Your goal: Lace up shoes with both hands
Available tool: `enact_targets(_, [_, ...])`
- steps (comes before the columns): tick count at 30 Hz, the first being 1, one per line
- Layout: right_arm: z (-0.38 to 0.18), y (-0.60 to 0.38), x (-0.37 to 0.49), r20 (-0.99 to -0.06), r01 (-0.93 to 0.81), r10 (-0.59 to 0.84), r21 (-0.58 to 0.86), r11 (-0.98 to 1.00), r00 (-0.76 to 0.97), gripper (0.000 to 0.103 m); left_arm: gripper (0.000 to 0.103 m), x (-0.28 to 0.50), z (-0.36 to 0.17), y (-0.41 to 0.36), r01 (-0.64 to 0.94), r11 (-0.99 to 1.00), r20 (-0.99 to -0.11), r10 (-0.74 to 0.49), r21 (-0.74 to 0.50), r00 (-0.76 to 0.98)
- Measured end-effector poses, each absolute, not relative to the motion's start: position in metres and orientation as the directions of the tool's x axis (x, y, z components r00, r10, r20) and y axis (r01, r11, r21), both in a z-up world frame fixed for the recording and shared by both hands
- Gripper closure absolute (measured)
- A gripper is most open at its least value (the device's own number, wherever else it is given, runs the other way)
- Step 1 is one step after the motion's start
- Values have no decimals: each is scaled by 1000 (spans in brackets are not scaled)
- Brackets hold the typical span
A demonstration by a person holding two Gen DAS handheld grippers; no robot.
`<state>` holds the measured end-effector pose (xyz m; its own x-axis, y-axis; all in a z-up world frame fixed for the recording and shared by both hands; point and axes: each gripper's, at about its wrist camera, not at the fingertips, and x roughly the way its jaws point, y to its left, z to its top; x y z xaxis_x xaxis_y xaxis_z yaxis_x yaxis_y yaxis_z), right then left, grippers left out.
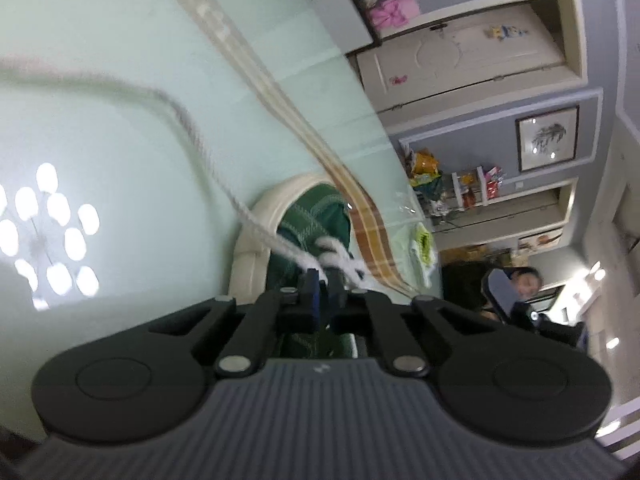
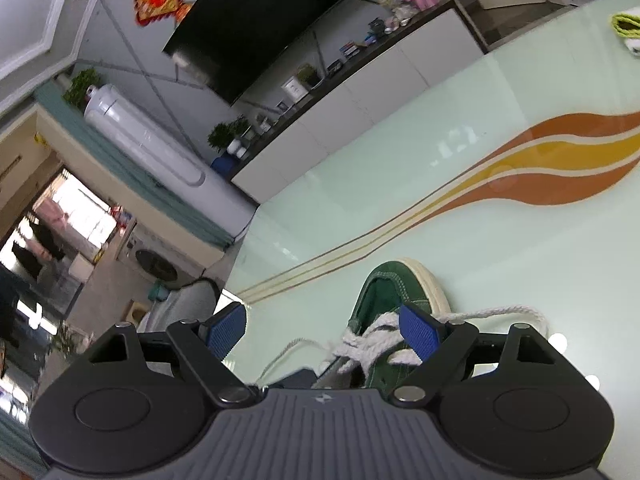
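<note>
Down on the pale green glass tabletop [image 2: 420, 208], crossed by curved orange and yellow stripes, lies a dark green canvas sneaker with a cream rubber sole [image 2: 384, 292], its white woven shoelace [image 2: 372, 344] crossed in thick loops over the tongue. The left gripper [image 1: 323, 280] has its black fingers drawn close together, pinching a strand of that lace right above the shoe; from the pinch the cord runs away in a long, blurred curve across the table toward the upper left of the left wrist view. The right gripper [image 2: 320, 330] stands wide apart, its blue ribbed pads [image 2: 420, 330] empty; the right pad sits just over the laces and the shoe's opening, while the left one hangs beyond the table edge. A loose end of lace arcs over the glass to the right of the shoe. Near the far edge of the table sits a folded yellow-green and white cloth [image 2: 628, 28].
</note>
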<state>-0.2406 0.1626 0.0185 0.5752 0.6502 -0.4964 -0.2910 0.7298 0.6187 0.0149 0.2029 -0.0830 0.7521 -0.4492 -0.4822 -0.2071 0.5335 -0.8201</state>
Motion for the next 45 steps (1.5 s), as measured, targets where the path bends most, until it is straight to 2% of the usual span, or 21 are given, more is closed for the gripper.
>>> enact_targets(2, [22, 171, -248, -522, -365, 655, 556, 747, 546, 17, 100, 15, -75, 202, -197, 602, -505, -398, -774, 766])
enact_targets(4, [24, 182, -257, -553, -456, 661, 479, 750, 507, 17, 102, 9, -60, 193, -209, 769, -553, -216, -605, 805])
enact_targets(6, [27, 196, -272, -598, -572, 656, 364, 735, 461, 17, 102, 4, -51, 191, -214, 852, -554, -103, -478, 826])
enact_targets(7, [28, 200, -277, -607, -601, 650, 327, 729, 457, 17, 102, 2, -47, 193, -214, 852, -552, -103, -478, 827])
enact_targets(9, [31, 214, -304, -639, -703, 595, 118, 702, 487, 16, 102, -1, -44, 192, -188, 855, -558, -135, -483, 819])
enact_targets(11, [29, 222, -320, -644, -723, 543, -23, 691, 539, 15, 98, -7, -43, 189, -185, 841, -555, -157, -509, 817])
enact_targets(12, [28, 223, -324, -642, -720, 531, -48, 692, 553, 15, 93, -9, -43, 187, -168, 818, -548, -201, -550, 812])
enact_targets(13, [27, 225, -329, -640, -716, 518, -73, 694, 567, 14, 82, -11, -43, 184, -159, 795, -537, -234, -586, 811])
enact_targets(15, [24, 224, -337, -638, -694, 509, -57, 718, 578, 14, 69, -11, -41, 180, -147, 781, -525, -255, -607, 812])
enact_targets(18, [21, 219, -343, -626, -679, 542, 27, 733, 561, 10, 69, -5, -41, 174, -163, 767, -531, -258, -621, 807])
enact_targets(20, [18, 221, -347, -624, -688, 549, 24, 725, 557, 9, 70, -3, -47, 175, -196, 742, -545, -260, -641, 797])
enact_targets(23, [16, 226, -351, -611, -719, 553, -38, 694, 567, 9, 76, 1, -59, 177, -237, 709, -564, -267, -665, 782])
enact_targets(25, [18, 230, -355, -601, -735, 559, -73, 674, 571, 9, 84, 1, -64, 176, -251, 701, -568, -263, -668, 780])
enact_targets(30, [20, 242, -372, -555, -767, 572, -211, 606, 604, 11, 87, -6, -60, 170, -242, 715, -569, -256, -655, 782])
enact_targets(34, [8, 248, -369, -612, -799, 561, -213, 562, 558, 11, 88, -3, -56, 170, -216, 736, -572, -272, -642, 773])
enact_targets(42, [-15, 260, -368, -678, -806, 489, -274, 524, 549, 10, 88, 14, -62, 171, -217, 687, -582, -357, -693, 731])
enact_targets(45, [-21, 263, -365, -686, -803, 477, -278, 527, 550, 10, 98, 17, -65, 168, -211, 689, -578, -356, -693, 734])
